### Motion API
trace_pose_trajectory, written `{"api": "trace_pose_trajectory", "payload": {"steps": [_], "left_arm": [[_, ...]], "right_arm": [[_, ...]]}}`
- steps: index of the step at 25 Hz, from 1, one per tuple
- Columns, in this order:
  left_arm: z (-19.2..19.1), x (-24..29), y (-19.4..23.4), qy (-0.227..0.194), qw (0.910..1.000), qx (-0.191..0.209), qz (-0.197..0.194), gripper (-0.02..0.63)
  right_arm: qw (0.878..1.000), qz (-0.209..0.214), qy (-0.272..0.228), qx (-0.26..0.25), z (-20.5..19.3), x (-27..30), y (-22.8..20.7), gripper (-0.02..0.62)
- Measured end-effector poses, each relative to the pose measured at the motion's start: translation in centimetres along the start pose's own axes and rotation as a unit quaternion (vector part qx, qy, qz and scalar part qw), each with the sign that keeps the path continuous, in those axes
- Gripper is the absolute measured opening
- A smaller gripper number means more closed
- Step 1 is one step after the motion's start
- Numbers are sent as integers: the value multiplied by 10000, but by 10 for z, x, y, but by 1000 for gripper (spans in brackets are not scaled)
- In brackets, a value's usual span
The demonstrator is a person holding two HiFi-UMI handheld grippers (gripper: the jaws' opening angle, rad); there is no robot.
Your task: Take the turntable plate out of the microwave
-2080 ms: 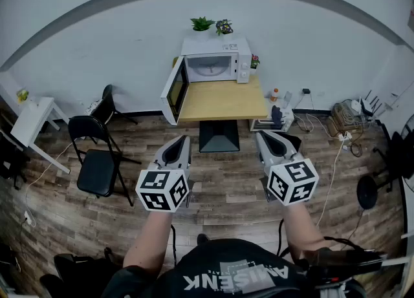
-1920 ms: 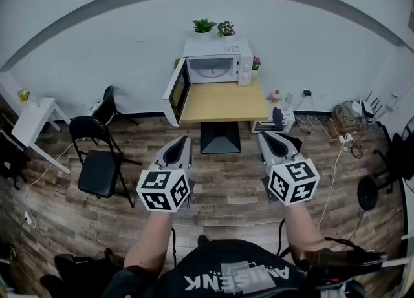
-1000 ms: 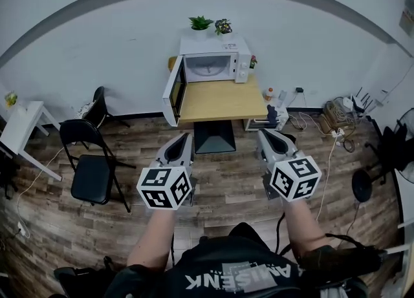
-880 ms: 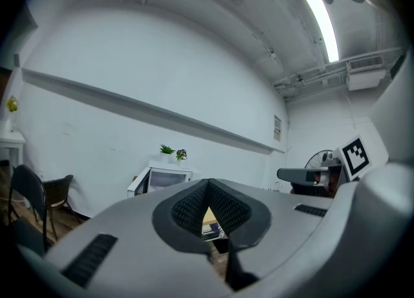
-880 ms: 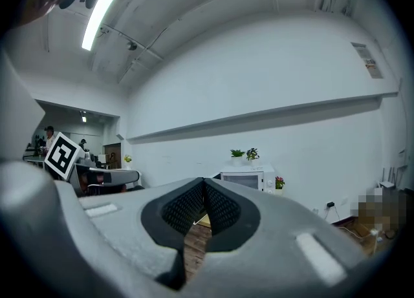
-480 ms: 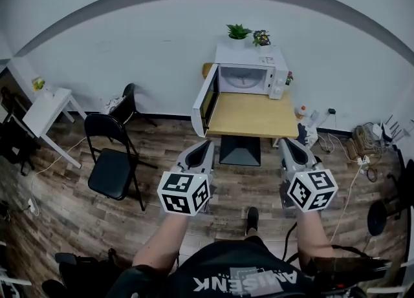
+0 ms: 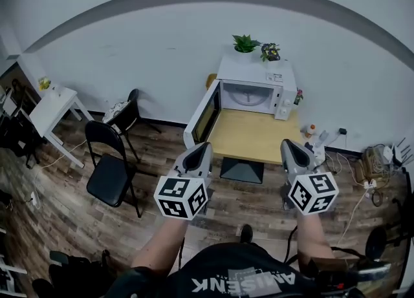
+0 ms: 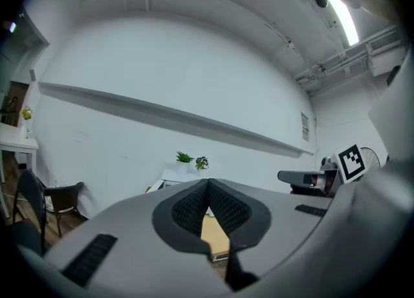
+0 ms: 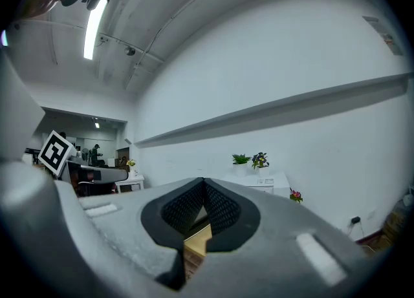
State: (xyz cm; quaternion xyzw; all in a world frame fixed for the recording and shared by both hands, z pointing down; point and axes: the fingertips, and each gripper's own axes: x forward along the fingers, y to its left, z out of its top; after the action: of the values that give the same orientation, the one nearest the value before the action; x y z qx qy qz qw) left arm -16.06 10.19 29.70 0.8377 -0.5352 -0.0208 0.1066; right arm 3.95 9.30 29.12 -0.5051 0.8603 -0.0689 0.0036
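Observation:
The white microwave (image 7: 257, 88) stands at the back of a wooden table (image 7: 255, 137) against the wall, its door (image 7: 202, 114) swung open to the left. Inside it the pale round turntable plate (image 7: 247, 99) lies flat in the cavity. Both grippers are held level in front of the person, well short of the table. The left gripper (image 7: 203, 146) (image 8: 207, 181) is shut with nothing in it, and it points towards the open door. The right gripper (image 7: 288, 143) (image 9: 204, 181) is also shut and empty, in line with the table's right front corner.
Two small potted plants (image 7: 246, 43) sit on top of the microwave. Black folding chairs (image 7: 108, 171) stand to the left on the wood floor, with a white side table (image 7: 54, 106) beyond them. Cables and clutter (image 7: 380, 158) lie on the floor at right.
The person has walked towards the table, so the microwave and the table look larger and nearer. Both grippers moved forward with the person and stayed shut.

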Motion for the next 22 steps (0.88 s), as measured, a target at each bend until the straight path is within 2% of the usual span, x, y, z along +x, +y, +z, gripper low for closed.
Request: {"api": "trace_pose_trajectory", "payload": {"steps": [7,10,16,22], "left_arm": [[2,64,-10,137,9997,107,200,2],[2,91,-17,196,9994,138,259,2],[-8,138,-27,307,9987,-335,225,2],[-10,177,-41,338,9988,-101,331,2]], "right_arm": [[9990,439,-49,2,7,37,-50,5],[9995,321,10,7,7,49,-81,5],[9986,475,160,151,0,64,-125,5],[9984,537,186,23,3,78,-159,5]]}}
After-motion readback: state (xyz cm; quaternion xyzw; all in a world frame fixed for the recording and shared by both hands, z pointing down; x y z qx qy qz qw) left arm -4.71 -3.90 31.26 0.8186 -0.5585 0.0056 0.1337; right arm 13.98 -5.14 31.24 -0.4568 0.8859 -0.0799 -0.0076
